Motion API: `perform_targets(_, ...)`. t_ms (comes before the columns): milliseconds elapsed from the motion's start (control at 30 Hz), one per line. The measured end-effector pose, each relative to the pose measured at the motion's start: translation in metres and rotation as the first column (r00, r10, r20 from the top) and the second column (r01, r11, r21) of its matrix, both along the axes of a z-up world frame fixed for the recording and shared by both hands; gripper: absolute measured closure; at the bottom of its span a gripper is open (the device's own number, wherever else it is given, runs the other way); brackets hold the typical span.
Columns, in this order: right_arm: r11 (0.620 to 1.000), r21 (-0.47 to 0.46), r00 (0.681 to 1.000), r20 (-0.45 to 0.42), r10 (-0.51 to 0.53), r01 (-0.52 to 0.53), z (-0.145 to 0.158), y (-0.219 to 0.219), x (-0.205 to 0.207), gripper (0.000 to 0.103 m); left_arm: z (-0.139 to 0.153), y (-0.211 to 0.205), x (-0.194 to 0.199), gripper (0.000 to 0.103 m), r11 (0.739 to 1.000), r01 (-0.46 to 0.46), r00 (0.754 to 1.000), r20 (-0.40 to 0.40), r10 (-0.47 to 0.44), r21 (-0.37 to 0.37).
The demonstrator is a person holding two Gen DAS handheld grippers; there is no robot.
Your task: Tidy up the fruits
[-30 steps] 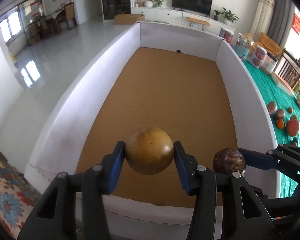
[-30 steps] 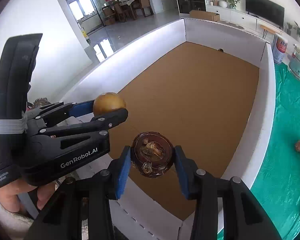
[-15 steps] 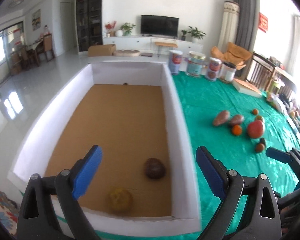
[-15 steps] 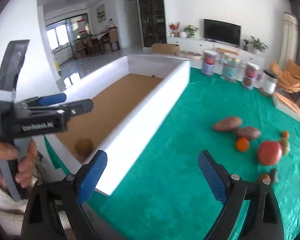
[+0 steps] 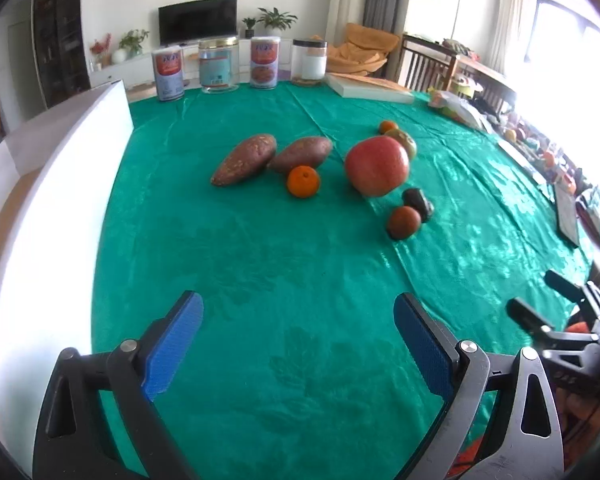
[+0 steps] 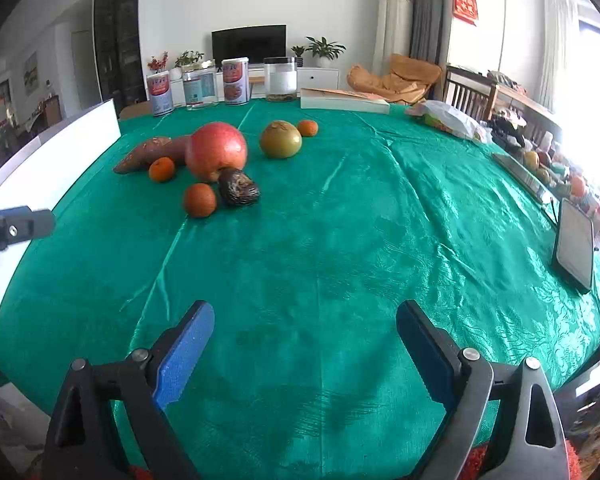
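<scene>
Both grippers hover open and empty over the green tablecloth. My left gripper (image 5: 298,344) points at a cluster of produce ahead: two sweet potatoes (image 5: 244,159), a small orange (image 5: 303,181), a big red apple (image 5: 377,165), a second small orange (image 5: 403,222) and a dark wrinkled fruit (image 5: 418,202). My right gripper (image 6: 305,356) sees the same cluster at upper left: the apple (image 6: 216,151), the dark fruit (image 6: 239,192), an orange (image 6: 199,199), plus a green-yellow fruit (image 6: 280,139). The white box wall (image 5: 48,216) stands at the left.
Several cans and jars (image 5: 219,65) and a flat white box (image 5: 368,88) stand at the table's far edge. A phone or tablet (image 6: 575,243) lies at the right edge, with clutter (image 6: 452,120) behind it. The left gripper's finger (image 6: 16,227) juts in at the left.
Both grippers dropped their fruits into the box, the left a yellow round one, the right a dark brown one. They opened and swung right, away from the box, toward the produce on the cloth.
</scene>
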State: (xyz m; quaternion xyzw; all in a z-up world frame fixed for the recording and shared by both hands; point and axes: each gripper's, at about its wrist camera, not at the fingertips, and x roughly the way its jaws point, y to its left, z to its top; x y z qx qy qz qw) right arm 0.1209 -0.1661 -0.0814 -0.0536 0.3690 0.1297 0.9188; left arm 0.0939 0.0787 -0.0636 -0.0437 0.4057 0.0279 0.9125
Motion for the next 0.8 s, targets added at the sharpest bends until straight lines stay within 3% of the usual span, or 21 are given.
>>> perform_targets(133, 1.0, 0.017, 0.997, -0.07, -0.023, 0.024, -0.014, -0.008, 0.011, 0.011, -0.022, 0.006, 0.019, 0.006, 0.999, -0.033, 0.999, -0.026, 0.034, 0.038)
perform_targets(267, 0.998, 0.043, 0.994, -0.105, -0.04, 0.045, -0.021, -0.01, 0.014, 0.011, -0.042, 0.014, 0.02, 0.006, 0.998, -0.061, 0.995, -0.074, 0.062, 0.013)
perform_targets(467, 0.998, 0.047, 0.993, -0.105, -0.046, 0.051, -0.023, -0.009, 0.016, 0.006, -0.047, 0.005, 0.028, 0.0, 0.998, -0.033, 0.994, -0.102, 0.038, 0.049)
perform_targets(800, 0.998, -0.029, 0.994, -0.097, -0.05, 0.048, -0.027, 0.006, 0.016, 0.0, -0.047, 0.005, 0.029, 0.0, 0.999, -0.032, 0.994, -0.102, 0.036, 0.045)
